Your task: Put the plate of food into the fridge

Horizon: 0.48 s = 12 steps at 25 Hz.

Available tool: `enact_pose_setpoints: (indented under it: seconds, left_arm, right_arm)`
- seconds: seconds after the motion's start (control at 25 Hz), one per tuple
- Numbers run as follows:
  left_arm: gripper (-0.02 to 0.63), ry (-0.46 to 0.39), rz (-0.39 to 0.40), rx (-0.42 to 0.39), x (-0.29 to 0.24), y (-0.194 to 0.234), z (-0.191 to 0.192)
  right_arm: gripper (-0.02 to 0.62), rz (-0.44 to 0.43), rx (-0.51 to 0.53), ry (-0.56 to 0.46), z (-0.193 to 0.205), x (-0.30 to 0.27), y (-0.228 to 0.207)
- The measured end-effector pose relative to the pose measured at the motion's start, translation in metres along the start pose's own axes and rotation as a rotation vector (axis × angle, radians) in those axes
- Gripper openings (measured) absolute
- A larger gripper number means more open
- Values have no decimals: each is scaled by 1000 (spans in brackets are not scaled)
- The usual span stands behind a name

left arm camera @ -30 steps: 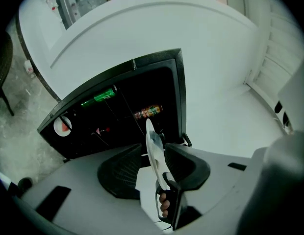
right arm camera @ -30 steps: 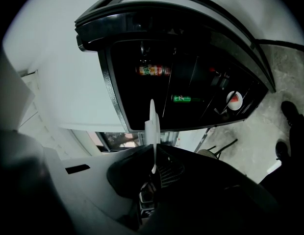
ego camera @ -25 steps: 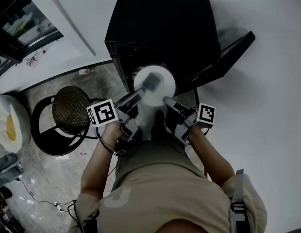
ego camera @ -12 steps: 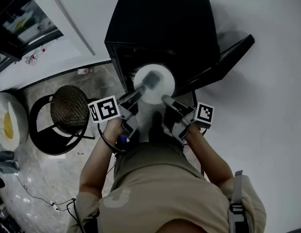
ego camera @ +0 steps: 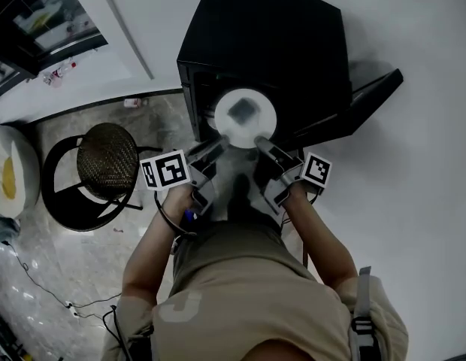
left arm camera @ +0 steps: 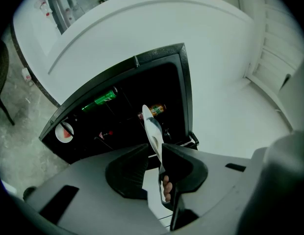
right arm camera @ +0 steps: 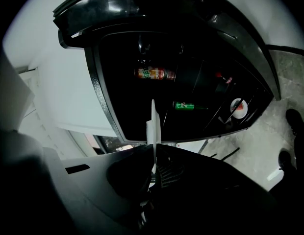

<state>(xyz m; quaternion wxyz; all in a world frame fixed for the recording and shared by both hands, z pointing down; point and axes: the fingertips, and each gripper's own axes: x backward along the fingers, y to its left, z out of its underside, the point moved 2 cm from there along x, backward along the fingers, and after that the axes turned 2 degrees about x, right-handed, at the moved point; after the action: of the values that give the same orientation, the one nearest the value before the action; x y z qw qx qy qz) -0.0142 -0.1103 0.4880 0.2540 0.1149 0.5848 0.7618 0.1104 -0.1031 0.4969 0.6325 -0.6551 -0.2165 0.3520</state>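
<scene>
A white plate (ego camera: 245, 119) with a grey piece of food (ego camera: 242, 110) on it hangs level in the mouth of the black fridge (ego camera: 270, 36), whose door (ego camera: 368, 96) stands open to the right. My right gripper (ego camera: 261, 143) is shut on the plate's near right rim; the plate (right arm camera: 151, 124) shows edge-on between its jaws. My left gripper (ego camera: 219, 146) is at the near left rim. Its jaws have just been opening; the plate's edge (left arm camera: 153, 131) lies between them, against one jaw and clear of the other.
Inside the dark fridge are a green can (left arm camera: 99, 101), a bottle with an orange label (left arm camera: 156, 109) and a white and red round thing (left arm camera: 65, 131). A black stool with a woven seat (ego camera: 107, 160) stands to the left on the stone floor.
The plate has moved forward, deeper into the fridge mouth, carried by the right gripper. The left gripper's fingers, earlier reaching over the plate, now sit at its near rim.
</scene>
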Motion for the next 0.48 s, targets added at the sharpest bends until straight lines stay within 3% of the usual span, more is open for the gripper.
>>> enact_pose_setpoints:
  seconds: [0.48]
  left_arm:
    - [63,15,-14,23,-24,14,-1]
  right_arm:
    - [29,9,-1,-10,-13,-23,-12]
